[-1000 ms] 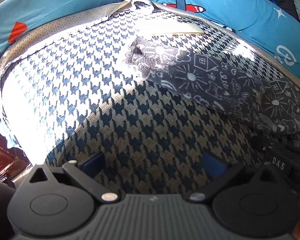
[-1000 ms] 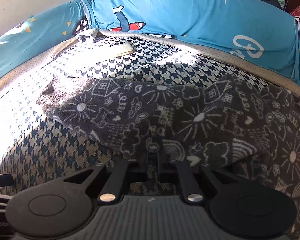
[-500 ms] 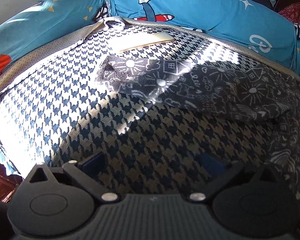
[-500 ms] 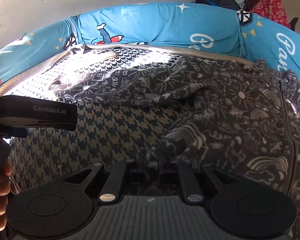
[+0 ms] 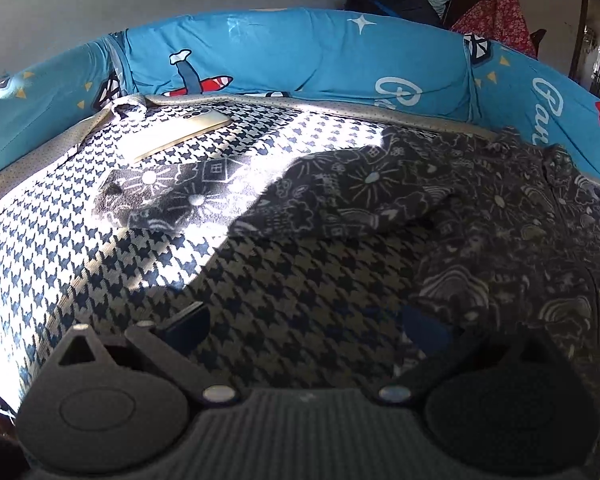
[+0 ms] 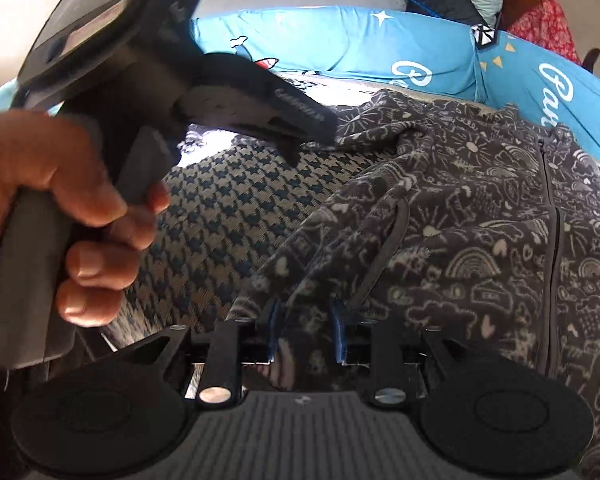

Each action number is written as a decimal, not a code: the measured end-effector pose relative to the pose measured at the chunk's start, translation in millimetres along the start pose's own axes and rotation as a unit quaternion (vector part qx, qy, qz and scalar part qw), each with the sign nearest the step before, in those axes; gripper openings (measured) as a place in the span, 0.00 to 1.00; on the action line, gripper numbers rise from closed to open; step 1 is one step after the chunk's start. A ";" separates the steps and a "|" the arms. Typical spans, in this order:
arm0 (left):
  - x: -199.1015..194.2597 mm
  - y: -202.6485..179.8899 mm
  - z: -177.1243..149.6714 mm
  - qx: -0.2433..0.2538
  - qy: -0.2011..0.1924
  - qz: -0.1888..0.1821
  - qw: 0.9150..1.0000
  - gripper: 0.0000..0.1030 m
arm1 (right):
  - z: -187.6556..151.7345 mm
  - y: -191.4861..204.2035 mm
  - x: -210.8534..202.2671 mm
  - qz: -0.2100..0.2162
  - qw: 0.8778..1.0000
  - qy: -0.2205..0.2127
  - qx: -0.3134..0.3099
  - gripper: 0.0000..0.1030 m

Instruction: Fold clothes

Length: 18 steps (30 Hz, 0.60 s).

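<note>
Item: dark grey fleece zip jacket with white doodle print [image 6: 480,208], lying crumpled on the houndstooth-patterned cushion [image 5: 300,280], its bulk ahead and right of the right gripper [image 6: 305,330], one sleeve stretched ahead-left. Likely soft, light, limp, non-slippery; best taken by hem or sleeve edges. Right gripper: jaws just opening, a fleece fold loose between the pads. Left gripper [image 5: 304,322]: wide open, empty. Containers: none seen.

Hard sunlight blows out the left of the checked bed cover [image 5: 80,248]; the rest lies in shadow, with fisheye-curved edges.
</note>
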State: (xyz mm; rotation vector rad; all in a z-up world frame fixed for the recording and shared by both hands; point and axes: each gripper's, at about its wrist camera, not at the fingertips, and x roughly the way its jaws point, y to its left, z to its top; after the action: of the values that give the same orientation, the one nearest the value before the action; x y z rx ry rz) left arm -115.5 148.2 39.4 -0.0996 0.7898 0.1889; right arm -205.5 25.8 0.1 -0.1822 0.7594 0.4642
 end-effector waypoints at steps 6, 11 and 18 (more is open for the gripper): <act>-7.7 -30.6 -14.6 0.049 -0.020 -0.018 0.998 1.00 | -17.1 -3.2 -17.4 0.022 0.999 0.019 0.012 0.26; -16.2 -57.5 -27.9 0.096 -0.042 -0.037 0.994 1.00 | -31.3 -4.8 -36.8 0.011 1.000 0.012 0.000 0.26; -11.6 -84.9 -48.0 0.155 -0.047 -0.027 0.986 1.00 | -40.4 -16.5 -55.3 -0.015 1.000 -0.002 0.011 0.27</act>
State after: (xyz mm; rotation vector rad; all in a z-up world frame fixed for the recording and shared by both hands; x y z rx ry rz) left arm -139.4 56.0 15.6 0.1808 0.7138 0.0166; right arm -257.6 -20.5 9.7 -0.1724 0.7564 0.4273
